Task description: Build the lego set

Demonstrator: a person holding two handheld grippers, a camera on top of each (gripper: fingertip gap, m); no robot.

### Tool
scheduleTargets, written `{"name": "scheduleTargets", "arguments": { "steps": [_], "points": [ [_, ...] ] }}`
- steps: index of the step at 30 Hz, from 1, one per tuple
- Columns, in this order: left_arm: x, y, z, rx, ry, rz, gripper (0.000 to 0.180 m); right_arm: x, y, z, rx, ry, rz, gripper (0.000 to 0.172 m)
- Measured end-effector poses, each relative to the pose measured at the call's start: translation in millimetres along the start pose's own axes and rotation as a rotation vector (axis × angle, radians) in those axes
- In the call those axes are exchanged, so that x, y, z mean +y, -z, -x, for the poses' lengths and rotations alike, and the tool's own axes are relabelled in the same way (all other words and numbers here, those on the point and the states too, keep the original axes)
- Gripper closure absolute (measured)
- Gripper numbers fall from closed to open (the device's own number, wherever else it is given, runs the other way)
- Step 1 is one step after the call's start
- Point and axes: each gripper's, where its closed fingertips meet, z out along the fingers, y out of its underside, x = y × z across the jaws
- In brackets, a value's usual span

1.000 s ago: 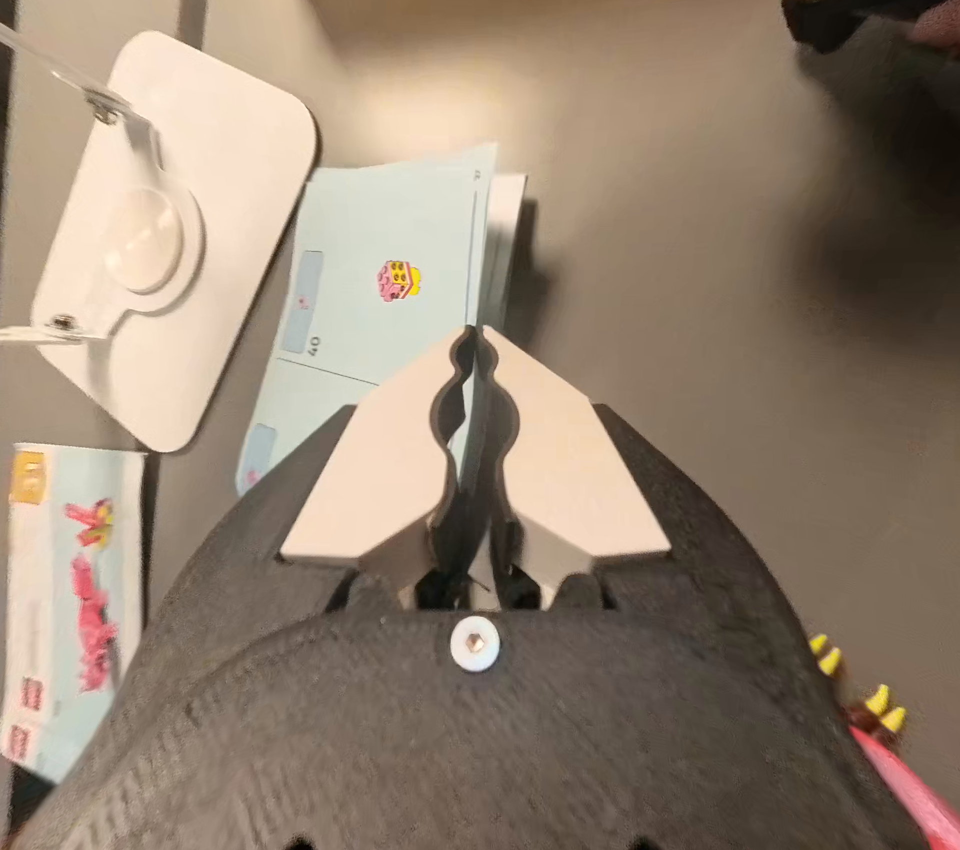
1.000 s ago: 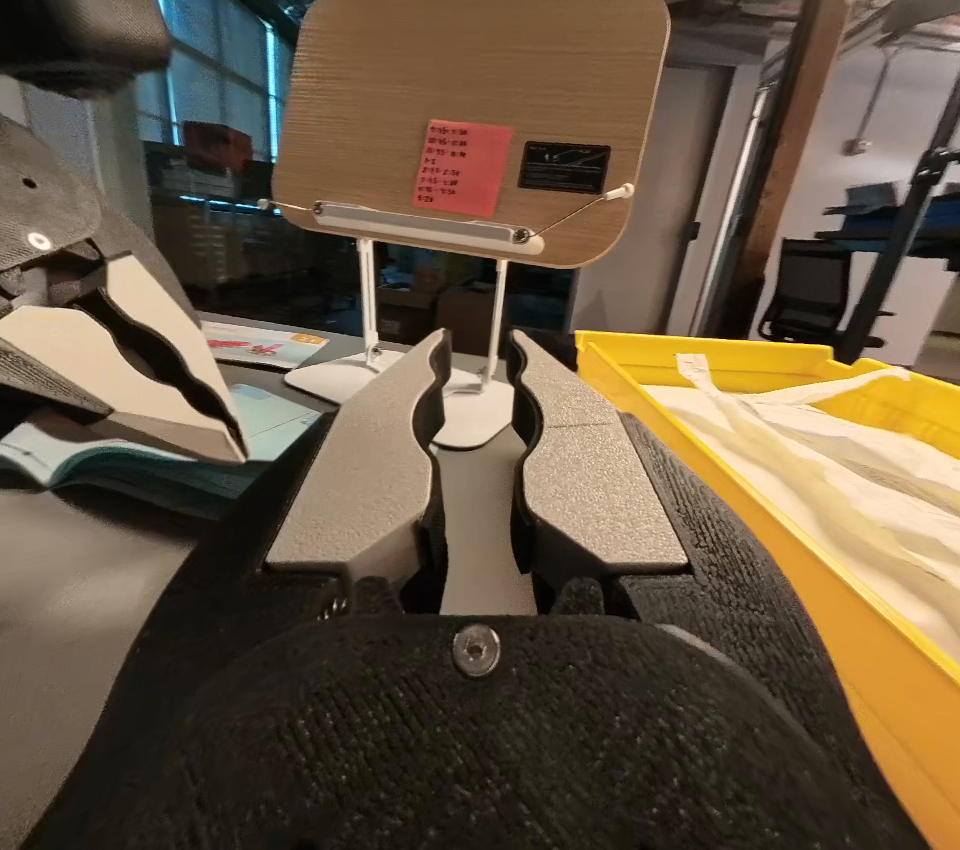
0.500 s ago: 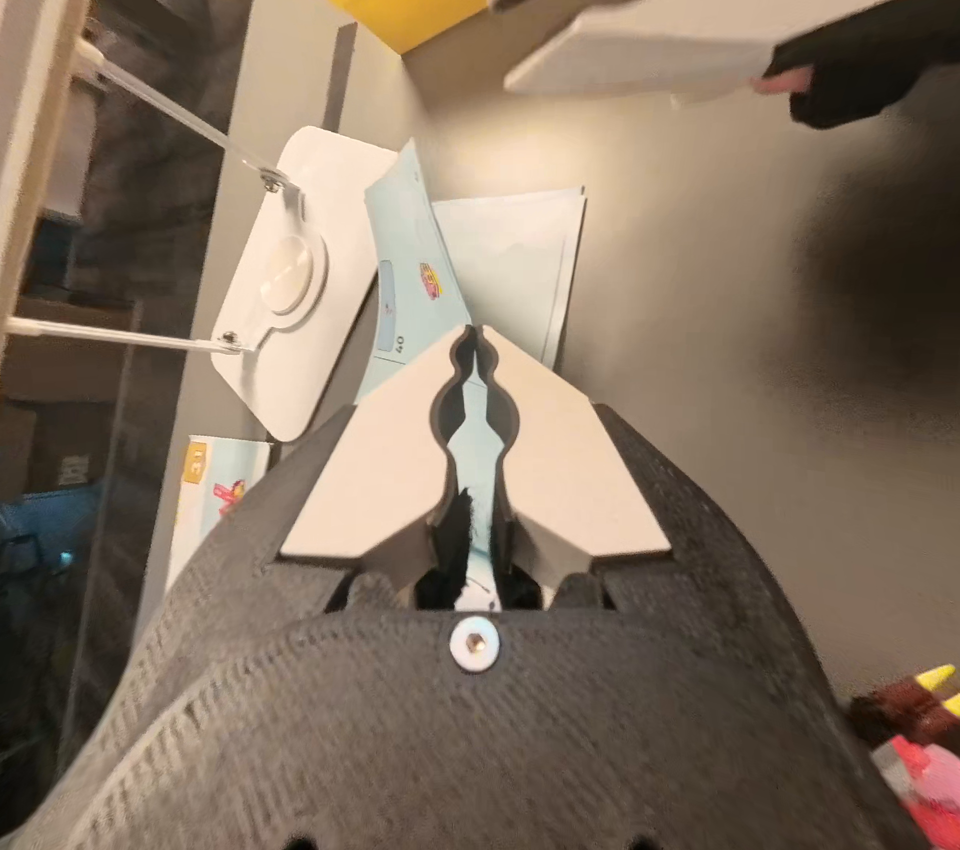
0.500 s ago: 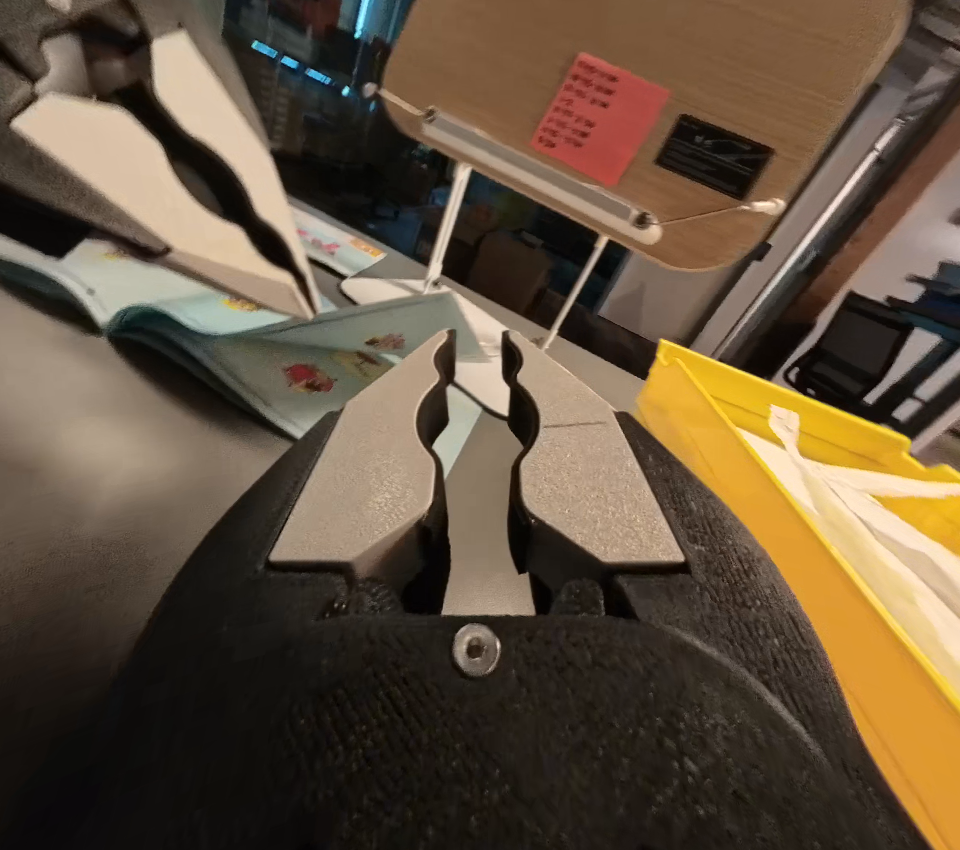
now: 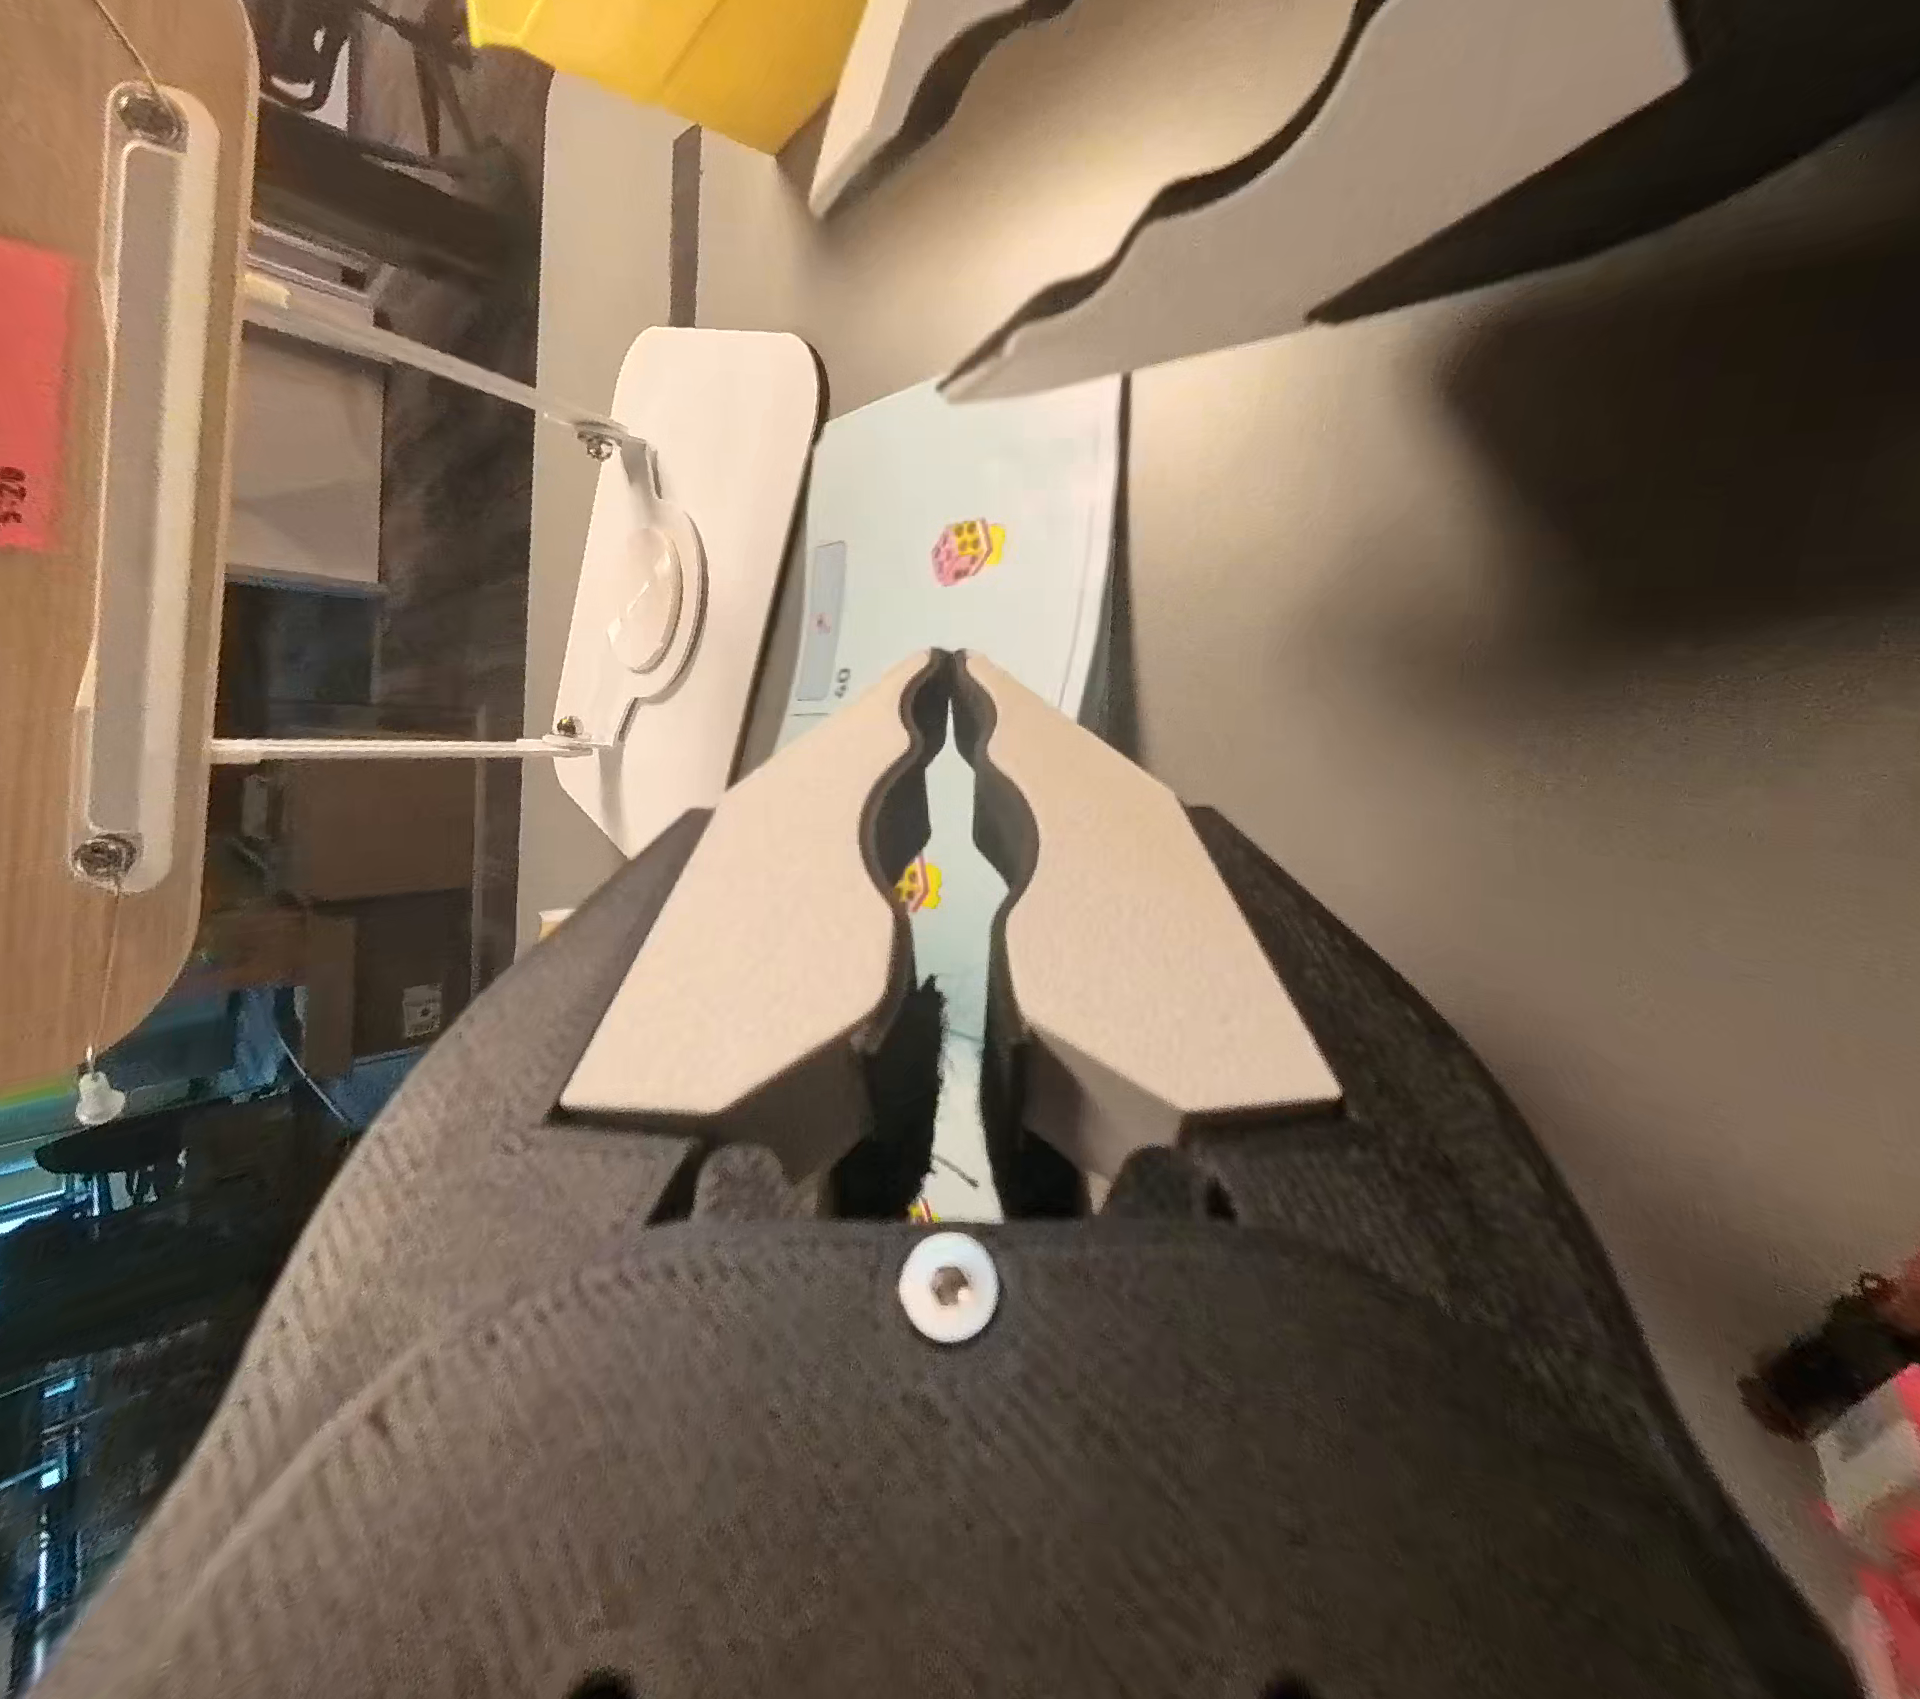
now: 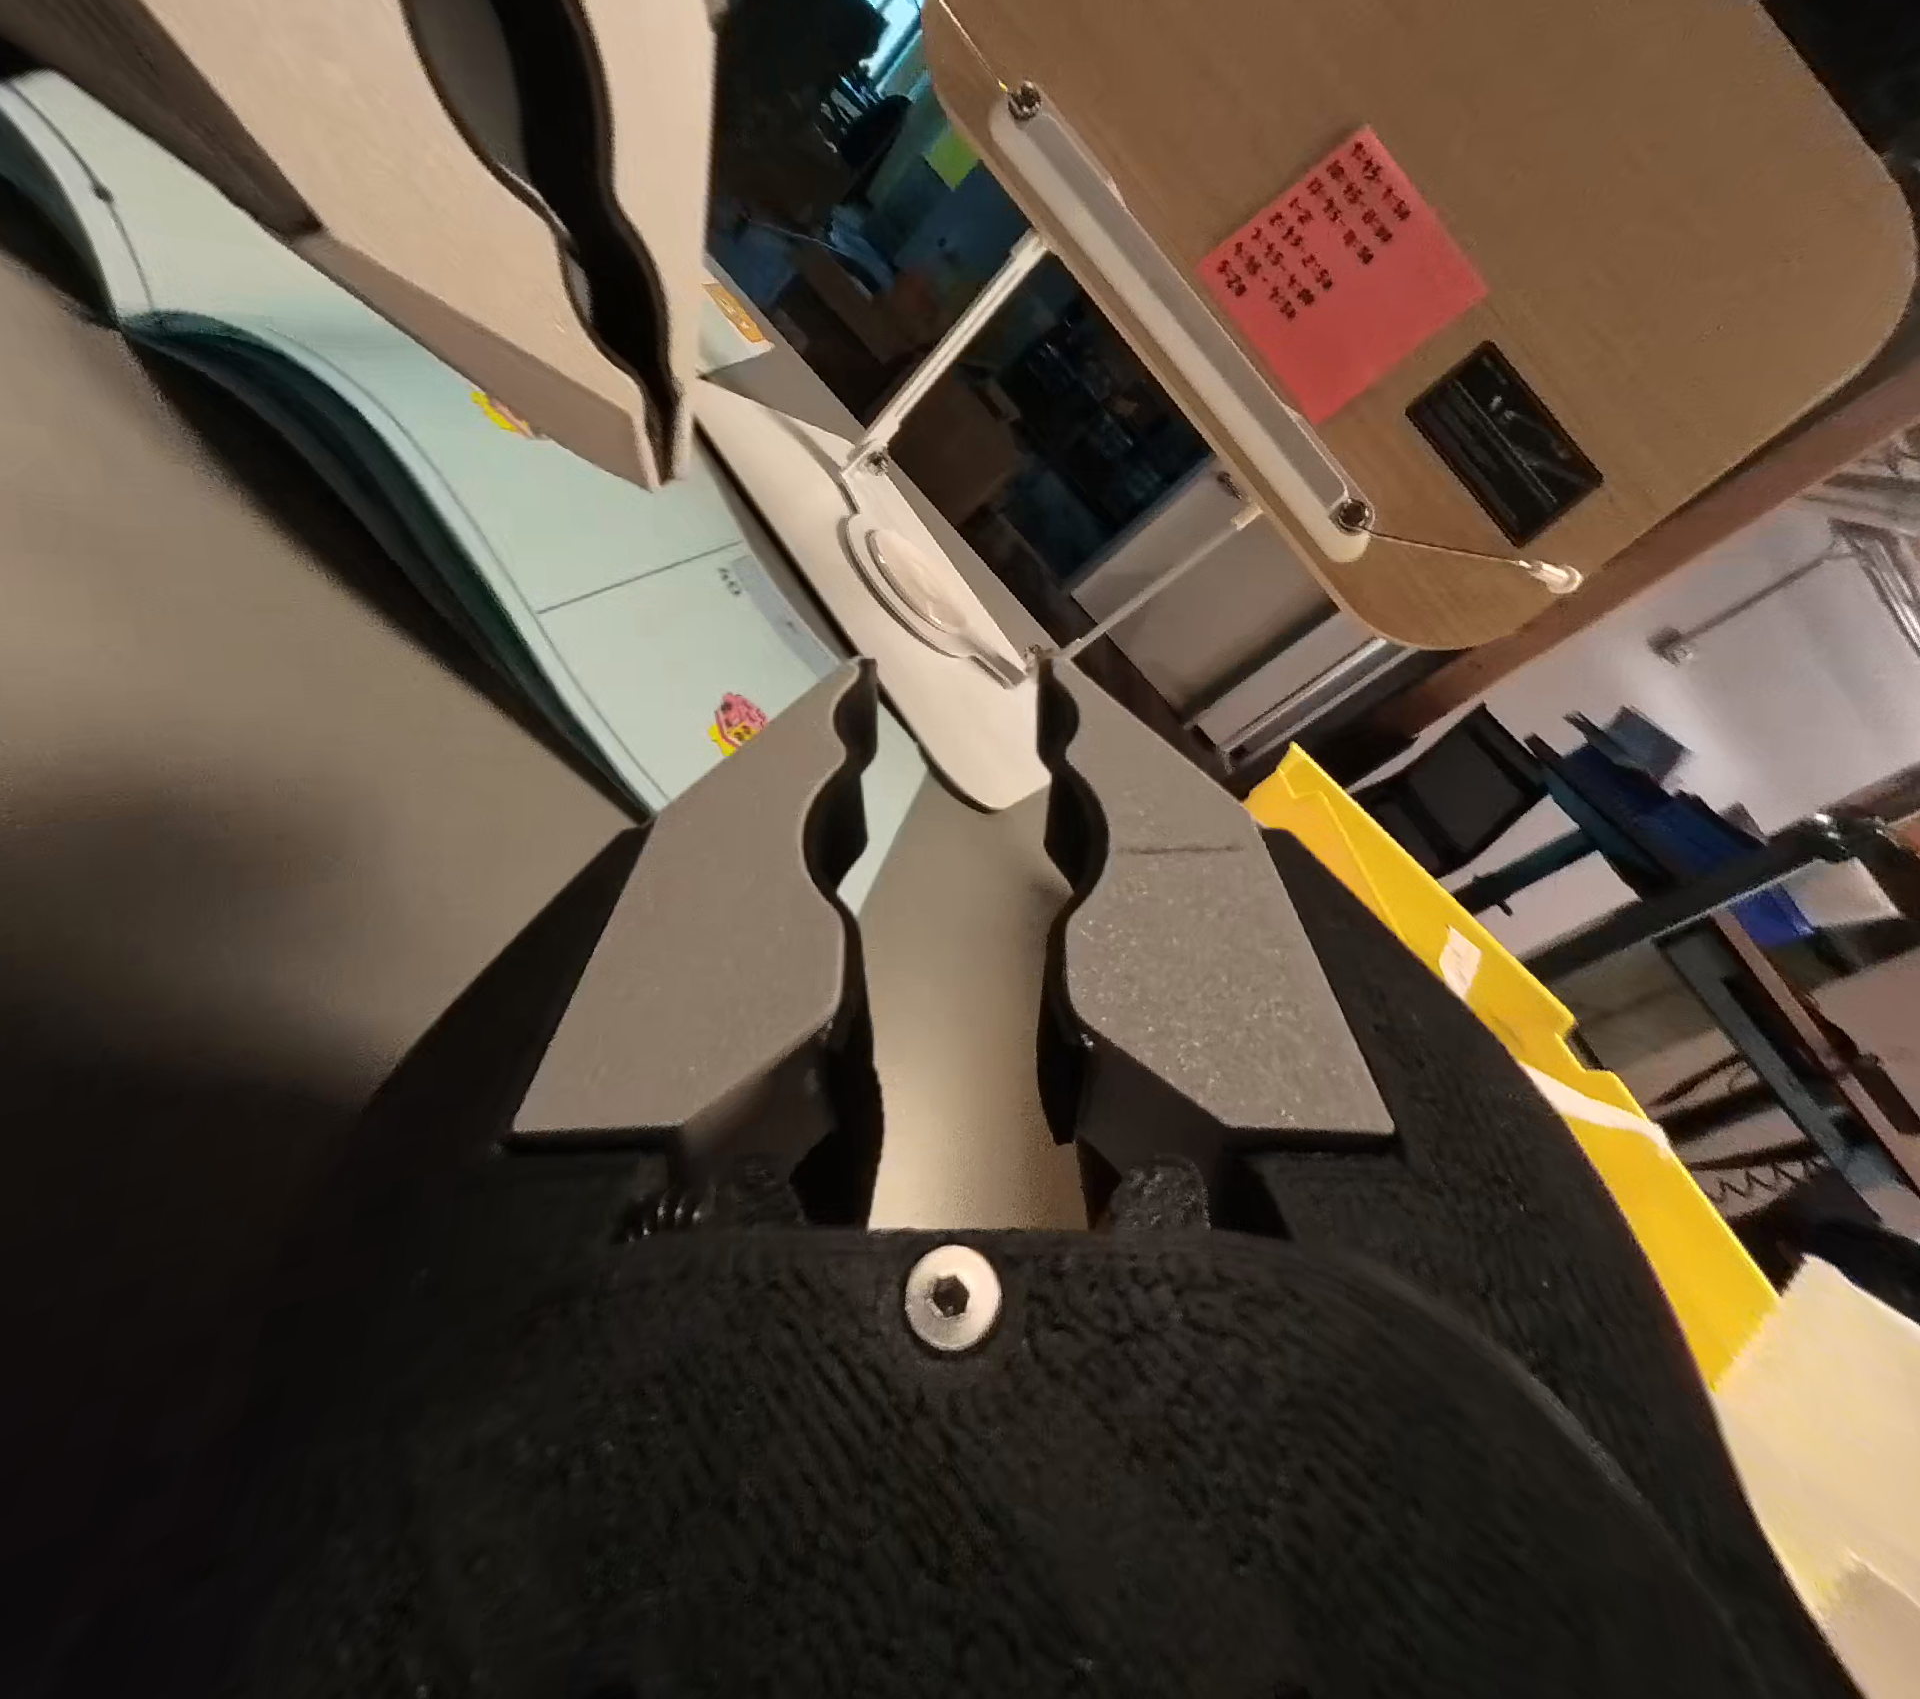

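Observation:
A light blue instruction booklet [image 5: 966,486] lies open on the grey table [image 5: 1455,766], next to the white base of a book stand [image 5: 707,506]. My left gripper [image 5: 948,657] is shut on a page of it, and that page arches up off the table. The right wrist view shows the same booklet [image 6: 582,548] with the left gripper [image 6: 660,460] shut over the page. My right gripper [image 6: 956,683] is open and empty, low over the table just short of the booklet's near edge. It also shows in the left wrist view [image 5: 883,299], open, beyond the booklet.
The stand's wooden board [image 6: 1403,195] carries a red note and rises behind its base [image 6: 935,641]. A yellow bin [image 6: 1455,953] with white bags stands to the right. A blurred red and dark toy piece [image 5: 1860,1400] lies at the left view's lower right. Left tips to right tips: about 6 centimetres.
My left gripper stayed shut, raised the page and rolled toward the stand. My right gripper dropped toward the table, came up to the booklet, and its jaws opened wider.

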Motion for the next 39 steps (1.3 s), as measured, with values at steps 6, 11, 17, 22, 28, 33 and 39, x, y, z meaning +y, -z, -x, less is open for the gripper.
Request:
{"name": "scheduleTargets", "arguments": {
  "steps": [6, 11, 17, 22, 28, 33, 39],
  "points": [
    [13, -7, -2, 0.067, 0.12, 0.06, 0.18, 15, -1, -16, 0.065, -0.075, 0.063, 0.146],
    [34, -13, -14, 0.294, 0.268, 0.176, 0.128, 25, 2, -33, 0.13, -0.177, 0.082, 0.151],
    [53, -16, -11, 0.343, 0.28, 0.253, 0.144, 26, 2, -36, 0.142, -0.189, 0.083, 0.153],
    [53, -20, -14, 0.317, 0.307, 0.249, 0.161, 28, 4, -42, 0.175, -0.213, 0.082, 0.151],
    [57, -22, 11, 0.091, 0.287, 0.214, 0.172, 30, 6, -46, 0.192, -0.234, 0.08, 0.151],
    [49, -27, 10, 0.095, 0.305, 0.171, 0.164, 30, 6, -47, 0.195, -0.232, 0.082, 0.151],
    [29, -37, -16, 0.282, 0.315, 0.157, 0.138, 33, 9, -54, 0.23, -0.266, 0.079, 0.151]
  ]
}}
